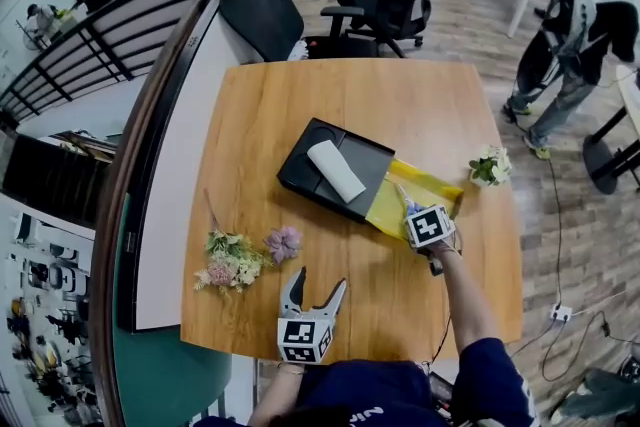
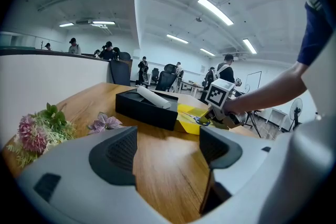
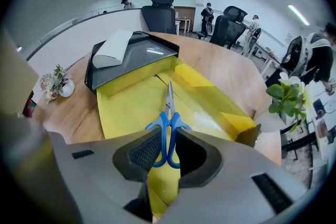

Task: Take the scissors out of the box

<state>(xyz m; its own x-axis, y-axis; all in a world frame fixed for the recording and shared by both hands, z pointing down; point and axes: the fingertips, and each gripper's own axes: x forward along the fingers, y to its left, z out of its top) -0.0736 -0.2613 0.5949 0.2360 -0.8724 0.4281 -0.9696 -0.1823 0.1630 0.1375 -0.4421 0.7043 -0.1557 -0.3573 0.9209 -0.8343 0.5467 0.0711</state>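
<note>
Blue-handled scissors (image 3: pixel 168 113) lie flat inside an opened yellow box (image 3: pixel 126 107), blades pointing away from me. My right gripper (image 3: pixel 168 150) points steeply down into the box, and its two pads press on either side of the blue handle loops. In the head view that gripper (image 1: pixel 406 205) is at the yellow box (image 1: pixel 432 183), right of centre on the wooden table (image 1: pixel 330 105). From the left gripper view the scissors (image 2: pixel 202 119) show as a blue spot under the right gripper. My left gripper (image 1: pixel 317 283) hovers open and empty near the table's front edge.
A black tray (image 1: pixel 300 165) with a white roll (image 1: pixel 336 170) on it adjoins the yellow box. A flower bunch (image 1: pixel 232 263) and a purple flower (image 1: pixel 284 242) lie front left. A small potted plant (image 1: pixel 490 167) stands at the right edge. Office chairs and people are beyond the table.
</note>
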